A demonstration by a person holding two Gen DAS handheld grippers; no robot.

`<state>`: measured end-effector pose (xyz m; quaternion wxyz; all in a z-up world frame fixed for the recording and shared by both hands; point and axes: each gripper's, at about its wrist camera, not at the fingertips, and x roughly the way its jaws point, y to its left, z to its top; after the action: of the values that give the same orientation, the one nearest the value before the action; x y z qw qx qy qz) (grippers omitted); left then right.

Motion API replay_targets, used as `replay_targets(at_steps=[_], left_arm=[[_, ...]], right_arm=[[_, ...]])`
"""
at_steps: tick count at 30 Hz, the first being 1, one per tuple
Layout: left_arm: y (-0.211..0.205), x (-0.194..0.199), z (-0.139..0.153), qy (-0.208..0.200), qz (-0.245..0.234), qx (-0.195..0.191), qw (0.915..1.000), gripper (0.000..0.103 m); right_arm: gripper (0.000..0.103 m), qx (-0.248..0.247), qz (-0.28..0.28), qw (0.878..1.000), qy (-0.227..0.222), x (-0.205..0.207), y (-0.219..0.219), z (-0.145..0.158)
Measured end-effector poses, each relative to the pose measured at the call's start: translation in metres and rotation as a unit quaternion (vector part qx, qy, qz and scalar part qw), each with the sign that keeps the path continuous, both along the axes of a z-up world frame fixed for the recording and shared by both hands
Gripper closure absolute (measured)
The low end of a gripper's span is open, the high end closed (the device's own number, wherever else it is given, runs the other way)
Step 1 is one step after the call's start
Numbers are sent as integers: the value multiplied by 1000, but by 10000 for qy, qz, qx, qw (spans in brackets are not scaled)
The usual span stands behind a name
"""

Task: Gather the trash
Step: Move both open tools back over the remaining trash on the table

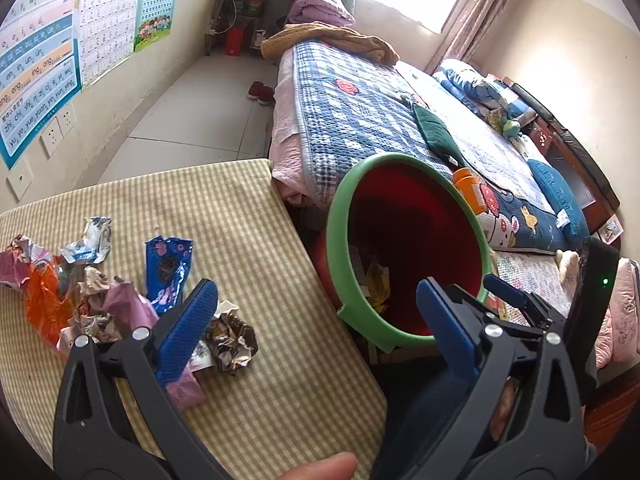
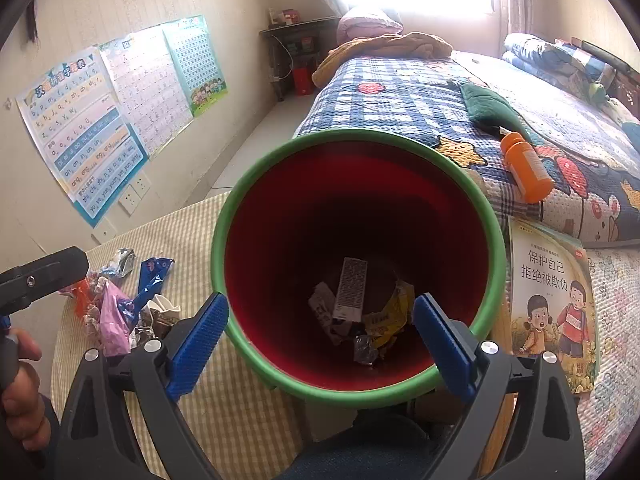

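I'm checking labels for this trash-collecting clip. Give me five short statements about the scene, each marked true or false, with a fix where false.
1. The red bin with a green rim already has wrappers in it. True.
2. The right gripper holds a wrapper. False: it is open, with nothing between its fingers.
3. The crumpled wrappers lie on the checked tabletop. True.
4. The orange bottle stands upright on the floor. False: it lies on its side on the bed quilt.
5. The left gripper is shut. False: it is open and holds nothing.
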<state>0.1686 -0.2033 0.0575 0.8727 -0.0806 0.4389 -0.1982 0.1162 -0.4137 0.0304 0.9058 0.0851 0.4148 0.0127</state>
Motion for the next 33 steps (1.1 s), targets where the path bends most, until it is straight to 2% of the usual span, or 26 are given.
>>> replay_targets(at_steps=[11,20,28,33], left_arm=[[86,-40,5,-7,708,-56,9975,6],[151,-73,-2,64,1231,-81,9923,6],[192,-91,-13,166,1613,-163,9866,6],[206,-93,-19,243,1695,-197,9850,6]], right_arm=[[12,-54,615,9981,13,-13,71,10],[12,-93,1160,9931,171,-20,129,4],[12,-162,1519,9880,244,-21,166,0],[12,-198,1633,9859,294,-16,182,-5]])
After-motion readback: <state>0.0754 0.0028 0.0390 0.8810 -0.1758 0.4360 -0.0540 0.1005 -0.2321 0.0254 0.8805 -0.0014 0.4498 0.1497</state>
